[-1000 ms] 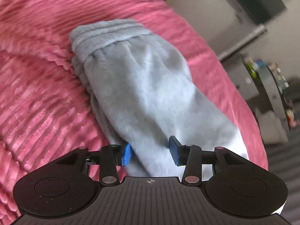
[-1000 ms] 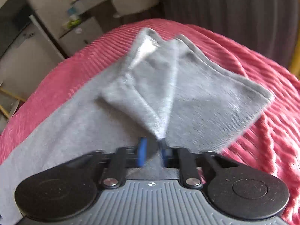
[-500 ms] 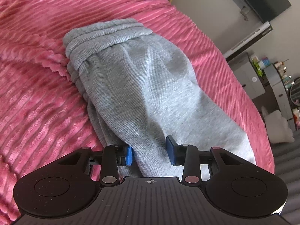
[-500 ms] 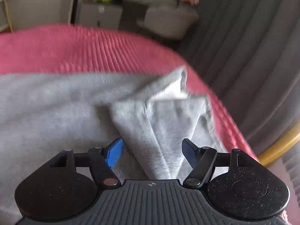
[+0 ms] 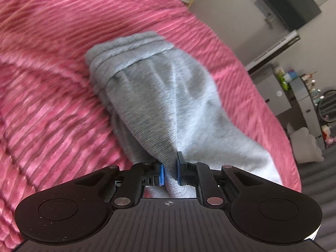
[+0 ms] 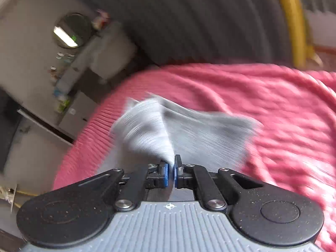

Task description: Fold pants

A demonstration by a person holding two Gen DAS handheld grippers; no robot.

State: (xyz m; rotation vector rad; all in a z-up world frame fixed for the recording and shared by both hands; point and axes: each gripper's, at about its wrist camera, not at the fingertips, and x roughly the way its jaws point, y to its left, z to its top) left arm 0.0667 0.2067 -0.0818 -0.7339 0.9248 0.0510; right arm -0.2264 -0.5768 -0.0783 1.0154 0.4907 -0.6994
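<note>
Grey knit pants [image 5: 163, 105] lie lengthwise on a pink ribbed blanket [image 5: 52, 109], their gathered waistband [image 5: 128, 48] at the far end. My left gripper [image 5: 170, 173] is shut on a pinched ridge of the pants' fabric near its middle. In the right wrist view the leg end of the pants [image 6: 189, 130] lies blurred on the blanket [image 6: 273, 105], one corner folded over. My right gripper [image 6: 171, 173] is shut on a thin fold of that grey cloth, which rises to a point between its blue pads [image 6: 166, 174].
The bed's edge drops off at the left in the right wrist view. Beyond it stand a white dresser [image 6: 75, 113] with small items, a round mirror [image 6: 69, 30] and dark curtains [image 6: 189, 21]. A yellow post [image 6: 294, 21] rises at the far right.
Both grippers have shut on the pants; half a second ago each stood open over the cloth. The right gripper's view swung round and rolled, and is now blurred.
</note>
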